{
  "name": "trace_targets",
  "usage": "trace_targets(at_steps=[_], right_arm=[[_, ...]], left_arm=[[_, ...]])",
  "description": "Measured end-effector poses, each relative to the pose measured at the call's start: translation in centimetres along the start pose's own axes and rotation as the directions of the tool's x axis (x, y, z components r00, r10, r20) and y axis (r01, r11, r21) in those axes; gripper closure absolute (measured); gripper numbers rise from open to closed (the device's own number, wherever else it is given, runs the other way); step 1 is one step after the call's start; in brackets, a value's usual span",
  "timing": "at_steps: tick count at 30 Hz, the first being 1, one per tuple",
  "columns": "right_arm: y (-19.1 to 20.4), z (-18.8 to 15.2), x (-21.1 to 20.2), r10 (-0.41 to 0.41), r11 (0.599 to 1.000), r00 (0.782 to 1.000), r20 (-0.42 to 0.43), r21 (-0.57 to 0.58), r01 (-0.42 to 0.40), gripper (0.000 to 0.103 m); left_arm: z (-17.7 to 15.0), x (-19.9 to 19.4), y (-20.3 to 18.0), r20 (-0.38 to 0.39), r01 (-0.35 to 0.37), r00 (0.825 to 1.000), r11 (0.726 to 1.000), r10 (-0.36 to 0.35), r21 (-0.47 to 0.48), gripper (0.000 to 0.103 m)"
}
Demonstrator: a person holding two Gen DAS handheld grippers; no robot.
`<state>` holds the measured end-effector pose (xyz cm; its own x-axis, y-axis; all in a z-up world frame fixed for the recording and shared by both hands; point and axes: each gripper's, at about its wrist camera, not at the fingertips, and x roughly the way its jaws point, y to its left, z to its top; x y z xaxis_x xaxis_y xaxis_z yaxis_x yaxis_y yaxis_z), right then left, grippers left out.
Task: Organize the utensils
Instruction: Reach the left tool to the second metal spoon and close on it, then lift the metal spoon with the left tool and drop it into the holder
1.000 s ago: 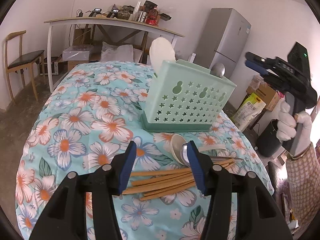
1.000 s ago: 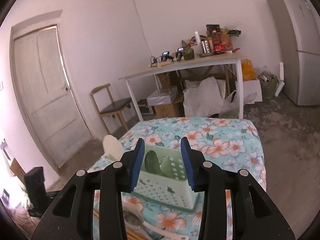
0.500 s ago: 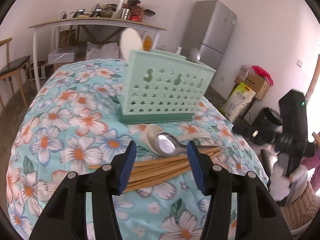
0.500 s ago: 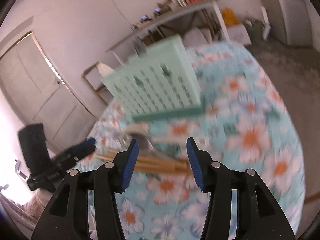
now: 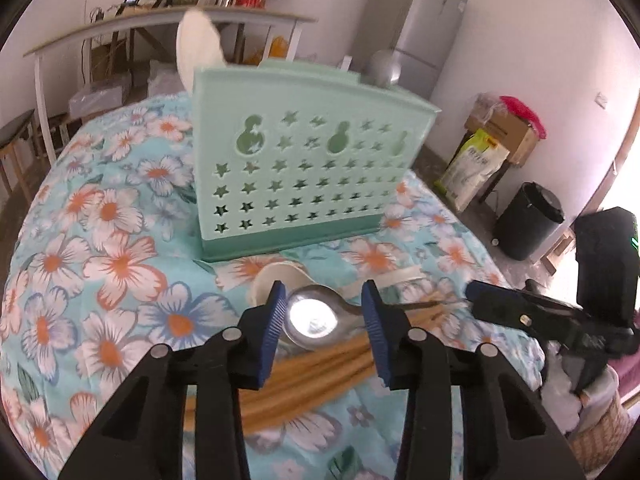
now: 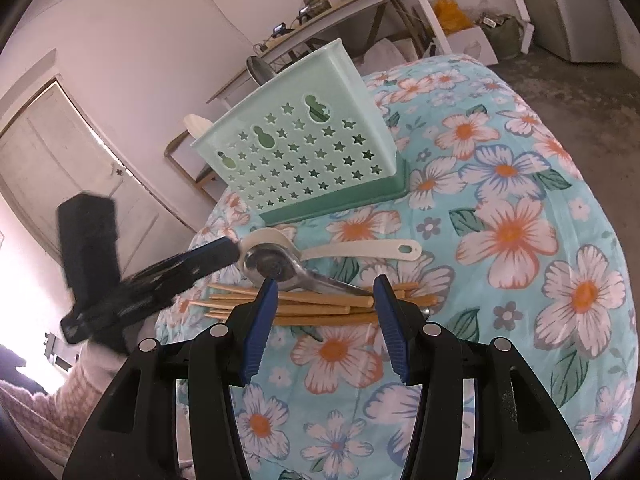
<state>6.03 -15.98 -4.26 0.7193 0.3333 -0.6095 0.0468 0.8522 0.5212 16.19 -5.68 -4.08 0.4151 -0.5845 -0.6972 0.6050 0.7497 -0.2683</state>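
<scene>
1. Left gripper [image 5: 323, 312] — sitting at lower centre of the left wrist view, jaws standing wide apart and holding nothing. The bowl of the metal spoon [image 5: 312, 318] is showing in the gap between the blue pads; whether the pads are touching it cannot be told.
2. Right gripper [image 6: 326, 312] — sitting at lower centre of the right wrist view, jaws spread wide and gripping nothing, hovering just above the chopsticks [image 6: 304, 304] and the spoon handle.
3. Metal spoon — lying on top of the chopsticks, bowl toward the left of the right wrist view, handle running down to the right.
4. Chopsticks — a loose bundle of wooden sticks lying flat on the cloth, crossing the middle of the right wrist view.
5. White spoon [image 6: 352, 249] — lying on the cloth between the holder and the chopsticks, its bowl tucked partly under the metal spoon's bowl.
6. Green holder [image 5: 304, 168] — standing upright on the cloth above centre of the left wrist view, its wall pierced with stars. A white utensil [image 5: 198, 46] is sticking up at its upper left end and a metal one [image 5: 384, 68] at its upper right end.
7. Flowered cloth [image 6: 520, 216] — covering the table under everything.
8. Fridge [image 5: 416, 28] — standing at upper right of the left wrist view.
9. Side table [image 5: 160, 24] — standing at upper left, cluttered.
</scene>
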Motion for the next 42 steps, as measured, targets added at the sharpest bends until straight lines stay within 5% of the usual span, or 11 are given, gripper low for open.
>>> trace_targets(at_steps=[11,36,42], right_arm=[[-0.6,0.1,0.3,0.013,1.000,1.000,-0.005,0.007,-0.013,0.055],[0.9,0.0,0.2,0.005,1.000,1.000,-0.008,-0.026,-0.006,0.055],[1.1,-0.1,0.1,0.004,1.000,1.000,-0.007,-0.025,-0.004,0.055]], left_arm=[[1.3,2.8,2.3,-0.100,0.011,0.995,0.998,-0.016,-0.055,0.066],[0.0,1.7,2.5,-0.085,0.101,0.990,0.981,-0.116,-0.166,0.066],[-0.2,0.9,2.6,-0.039,0.174,0.982,0.966,-0.184,-0.191,0.066]])
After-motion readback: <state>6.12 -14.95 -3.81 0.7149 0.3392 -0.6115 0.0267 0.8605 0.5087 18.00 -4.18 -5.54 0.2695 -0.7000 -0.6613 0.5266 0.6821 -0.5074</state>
